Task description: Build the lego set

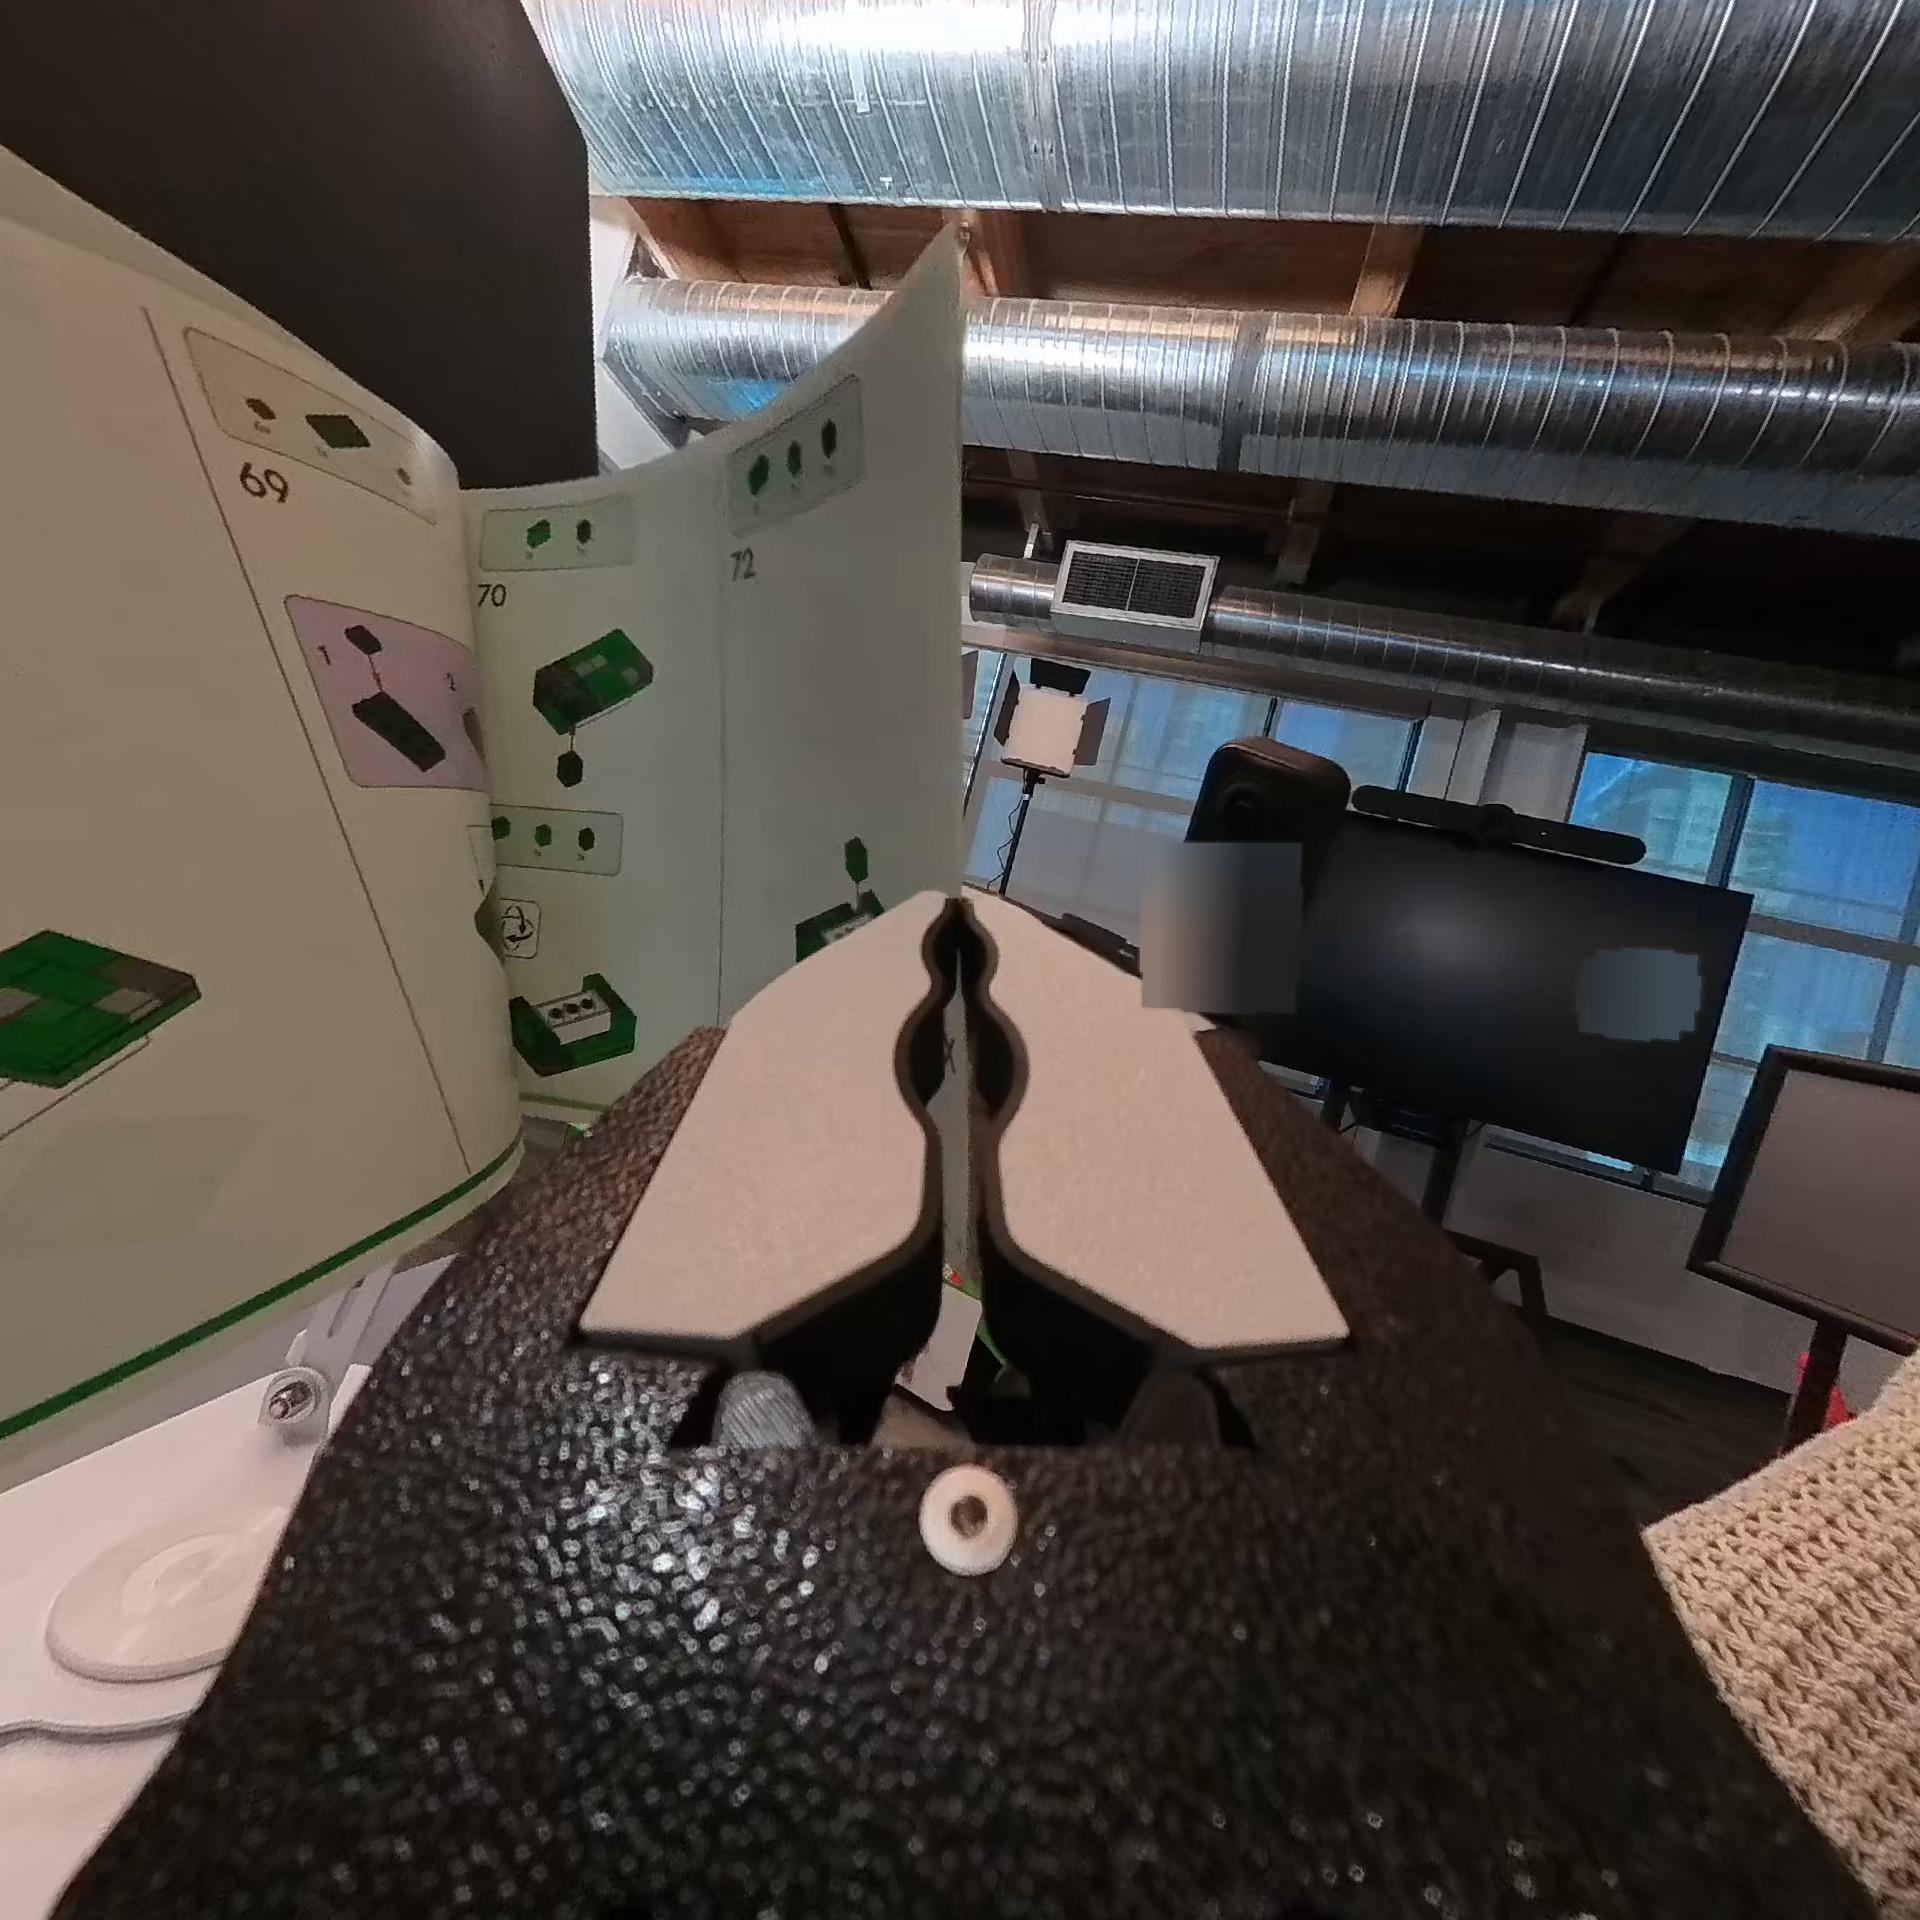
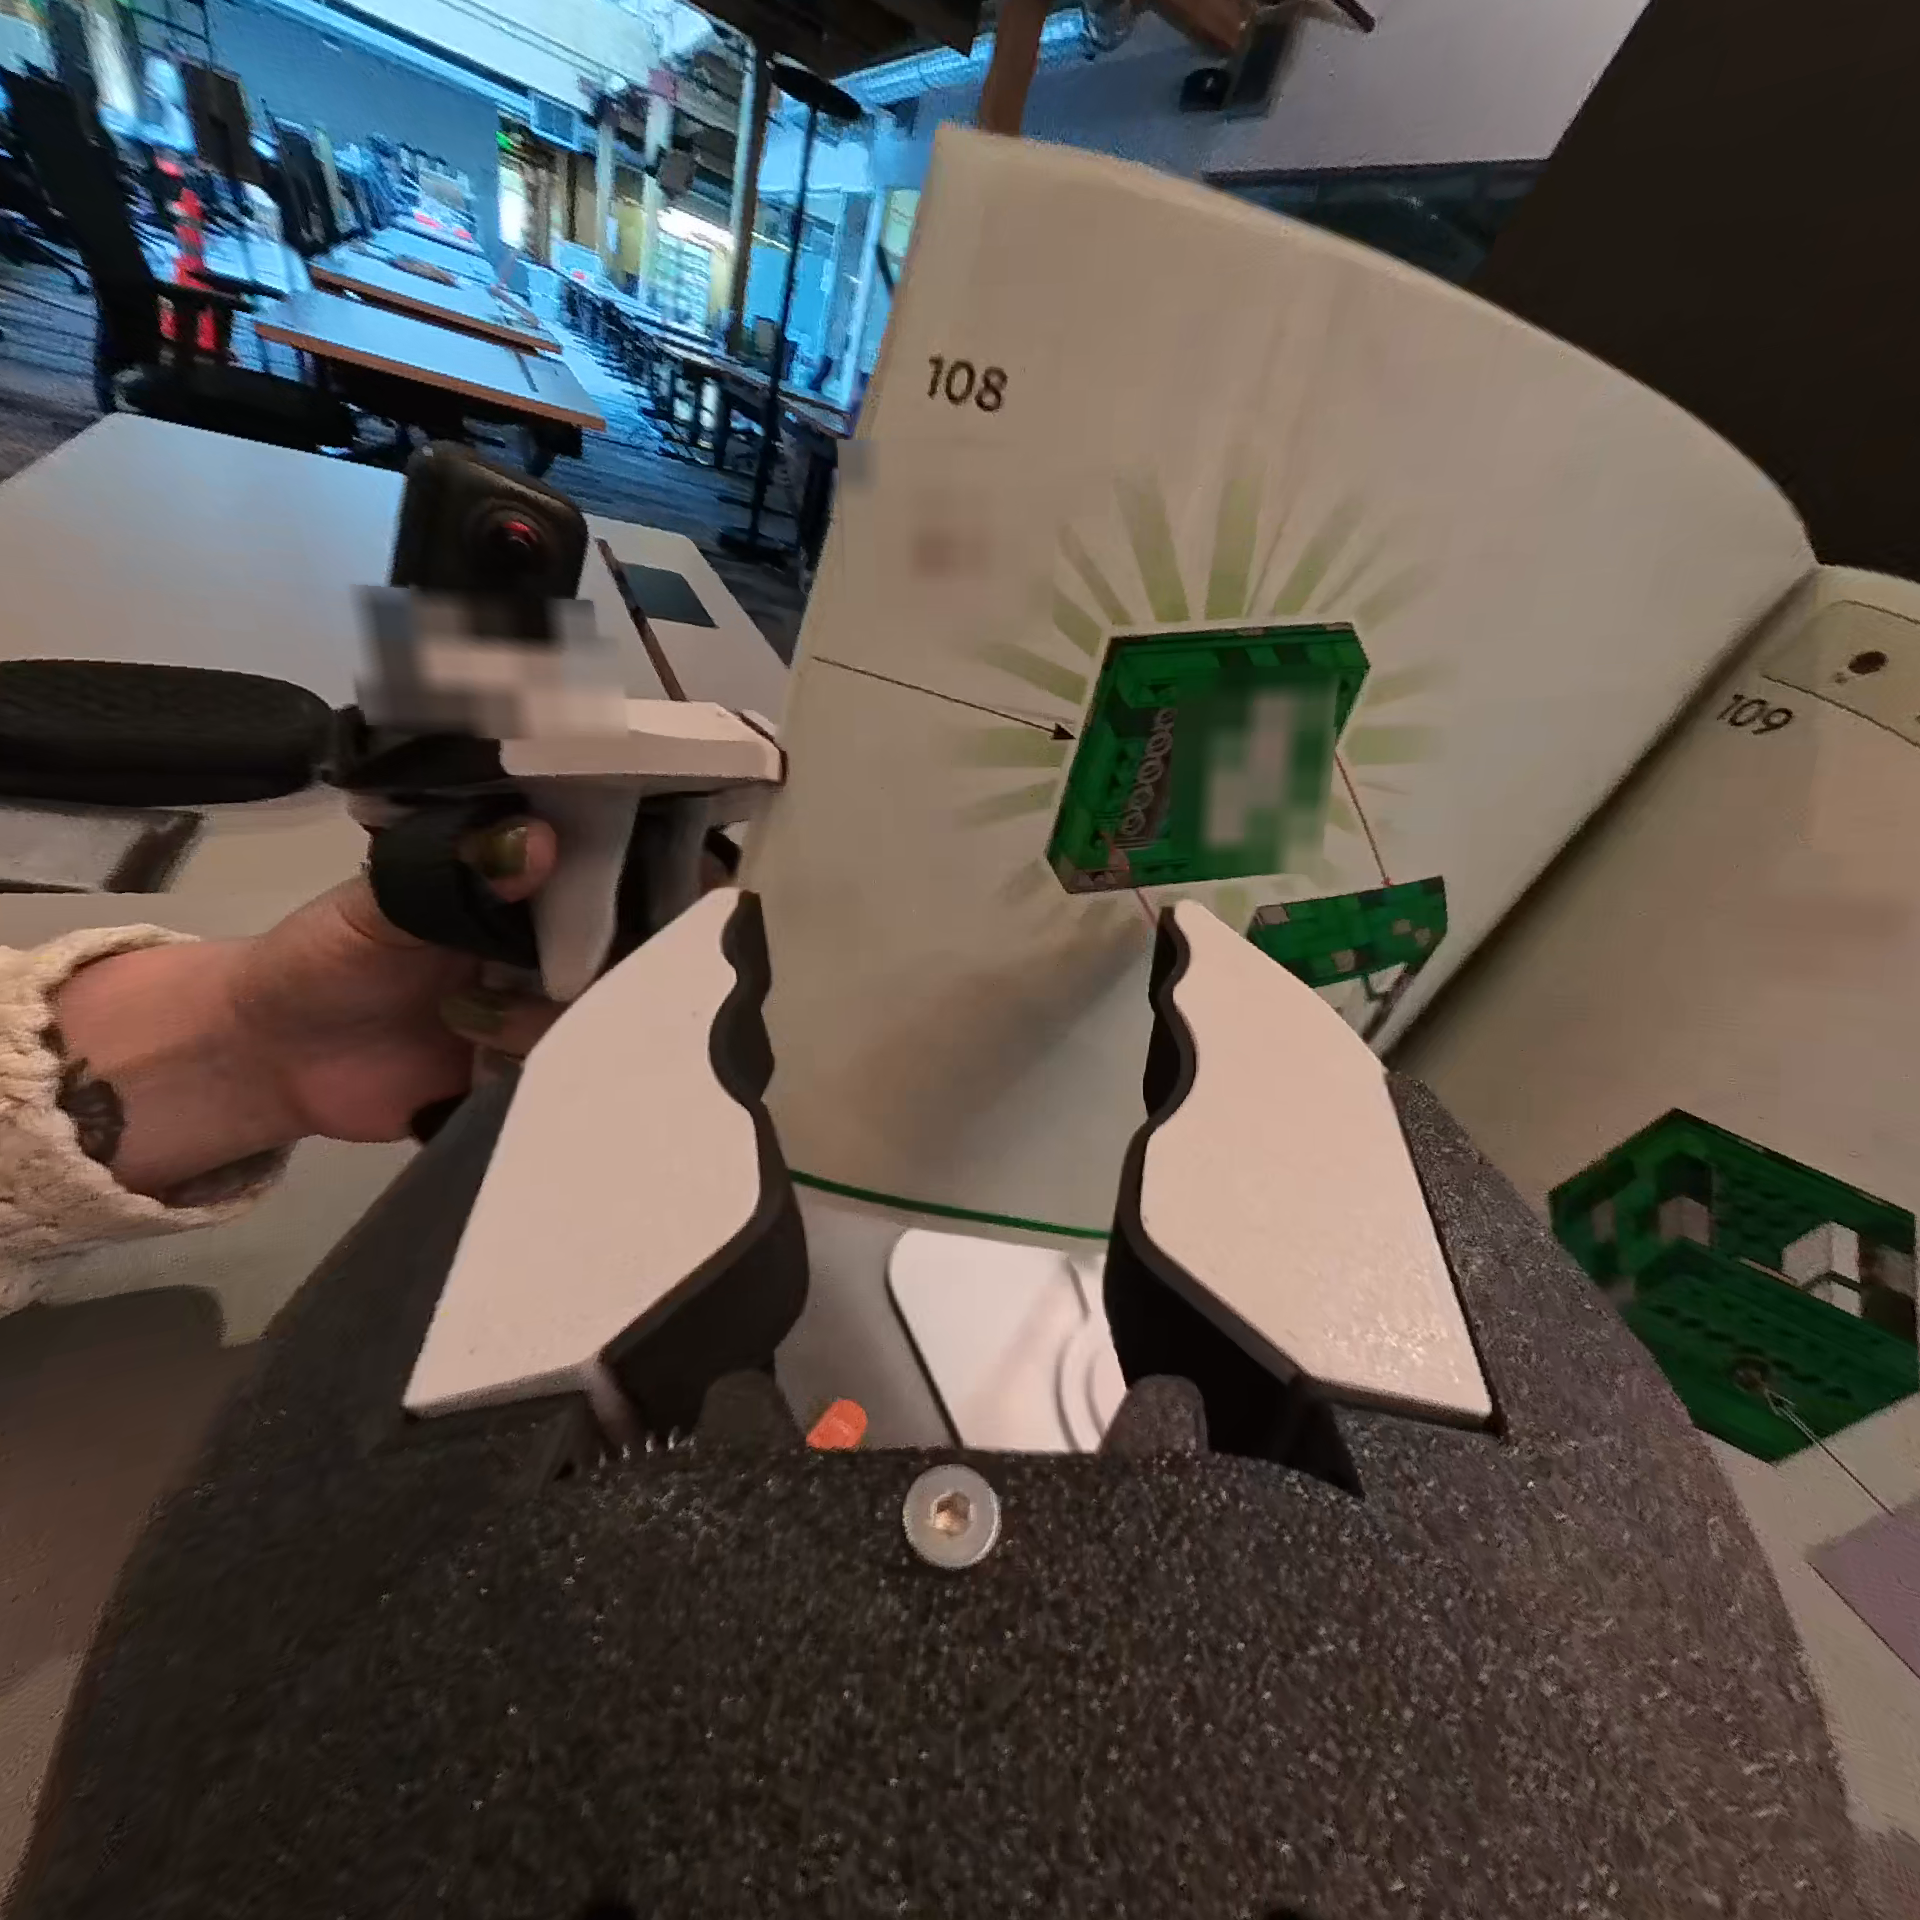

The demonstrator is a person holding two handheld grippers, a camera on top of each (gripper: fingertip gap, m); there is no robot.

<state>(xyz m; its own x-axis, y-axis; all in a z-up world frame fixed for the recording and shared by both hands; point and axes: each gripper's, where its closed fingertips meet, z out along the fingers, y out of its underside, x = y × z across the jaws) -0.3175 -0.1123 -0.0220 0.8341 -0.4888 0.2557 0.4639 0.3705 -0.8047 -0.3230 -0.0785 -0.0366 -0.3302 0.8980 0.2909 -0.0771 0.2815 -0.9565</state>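
Observation:
The lego instruction booklet (image 1: 260, 779) stands open at the left of the left wrist view, its pages showing green build steps. My left gripper (image 1: 958, 914) is shut on the edge of a bunch of lifted pages (image 1: 831, 623), held upright. In the right wrist view the lifted page (image 2: 1039, 520) stands straight ahead, and the left gripper (image 2: 769, 753) pinches its left edge. My right gripper (image 2: 951, 914) is open and empty just in front of that page. The booklet's right-hand page (image 2: 1714, 1039) lies flatter. No loose bricks are clearly visible.
A hand (image 2: 312, 1039) in a knit sleeve holds the left gripper. A white rounded plate (image 2: 997, 1330) lies on the table below the booklet; it also shows in the left wrist view (image 1: 156, 1600). A dark monitor (image 1: 1507, 987) stands beyond. Tables (image 2: 436, 353) fill the room behind. The grippers' ends are close to 4 centimetres from one another.

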